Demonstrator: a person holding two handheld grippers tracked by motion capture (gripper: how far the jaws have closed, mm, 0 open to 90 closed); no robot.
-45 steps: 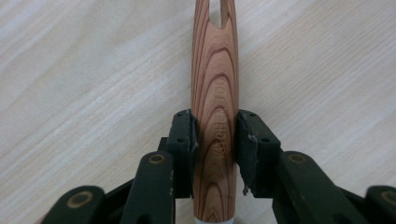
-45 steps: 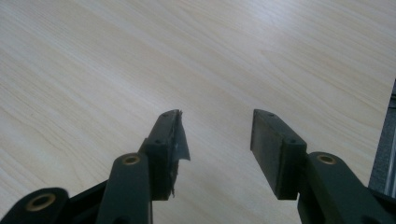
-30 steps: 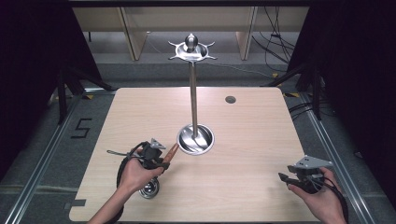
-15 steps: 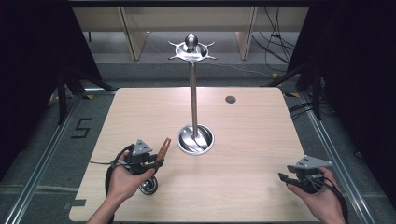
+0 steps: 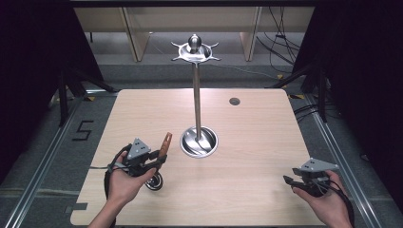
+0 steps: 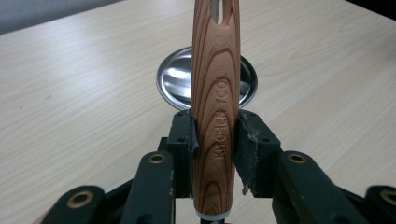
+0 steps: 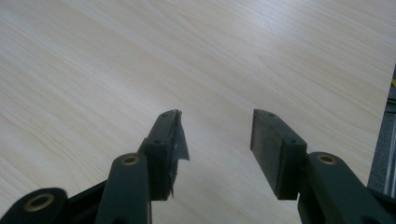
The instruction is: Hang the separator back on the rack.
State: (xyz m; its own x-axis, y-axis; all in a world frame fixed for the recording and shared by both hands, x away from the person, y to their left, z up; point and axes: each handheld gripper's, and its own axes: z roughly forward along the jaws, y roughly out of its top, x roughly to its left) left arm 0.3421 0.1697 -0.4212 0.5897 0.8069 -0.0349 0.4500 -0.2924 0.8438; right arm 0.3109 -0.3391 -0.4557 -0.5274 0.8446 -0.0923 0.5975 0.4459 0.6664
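One wooden handle point(image 6: 215, 107) is now up off the desk point(image 5: 256, 142), squeezed in the left tool point(image 5: 159, 158); stand base point(image 5: 199, 142) sits just ahead. Right tool point(image 7: 215, 140) gapes wide, w/ nothing inside.

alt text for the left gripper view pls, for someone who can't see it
The left hand-held gripper is shut on a wooden handle stamped "KITCHEN TOO", held upright between its two black jaws. Behind the handle, a round shiny metal base sits on the pale wooden table.
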